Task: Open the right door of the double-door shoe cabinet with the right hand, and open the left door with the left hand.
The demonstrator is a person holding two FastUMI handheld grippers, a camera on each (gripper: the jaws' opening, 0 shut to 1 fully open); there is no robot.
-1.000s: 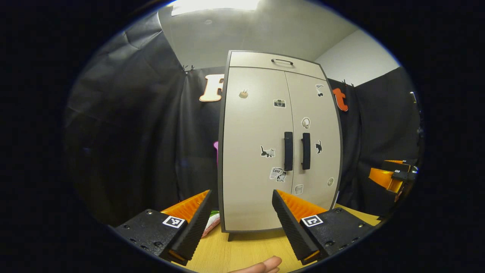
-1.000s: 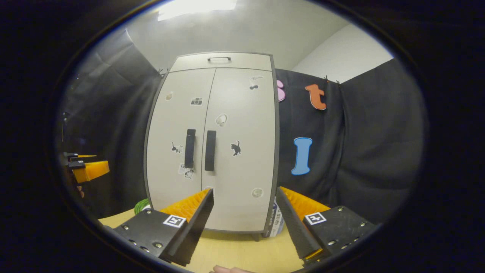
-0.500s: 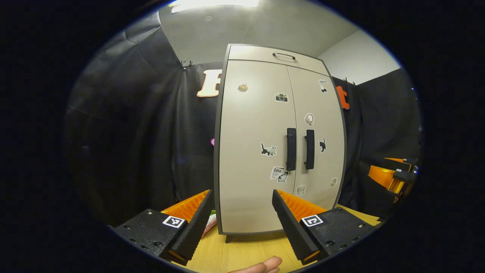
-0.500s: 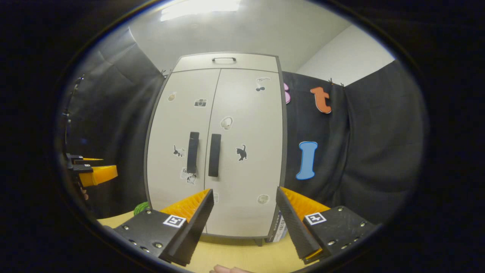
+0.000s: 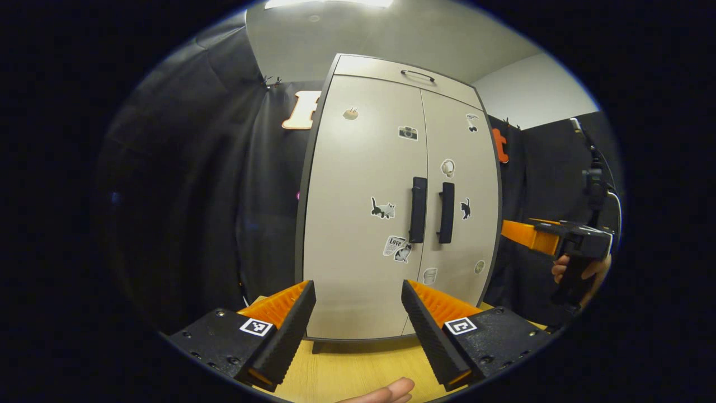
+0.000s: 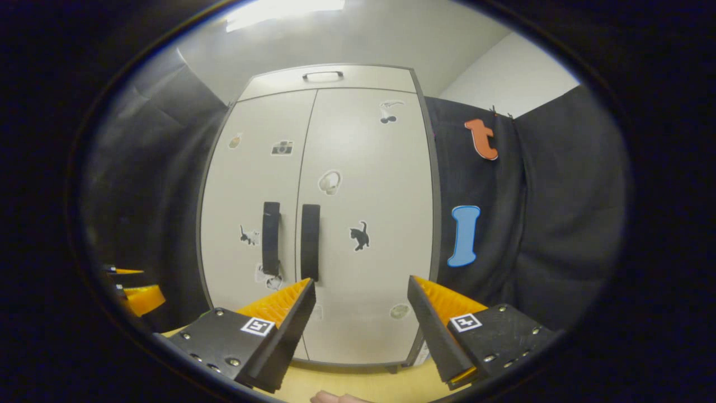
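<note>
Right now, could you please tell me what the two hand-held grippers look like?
The left gripper and the right gripper each have two wedge-shaped fingers with ribbed inner faces, mounted on black blocks with screws and a small square black-and-white marker tag. In the left gripper view, a hand holds the right one by a dark grip.

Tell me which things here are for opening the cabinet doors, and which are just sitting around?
For the job:
shoe cabinet
right door handle
left door handle
right gripper, open
left gripper, open

Just there:
stickers on the doors
top drawer handle
wooden table
</note>
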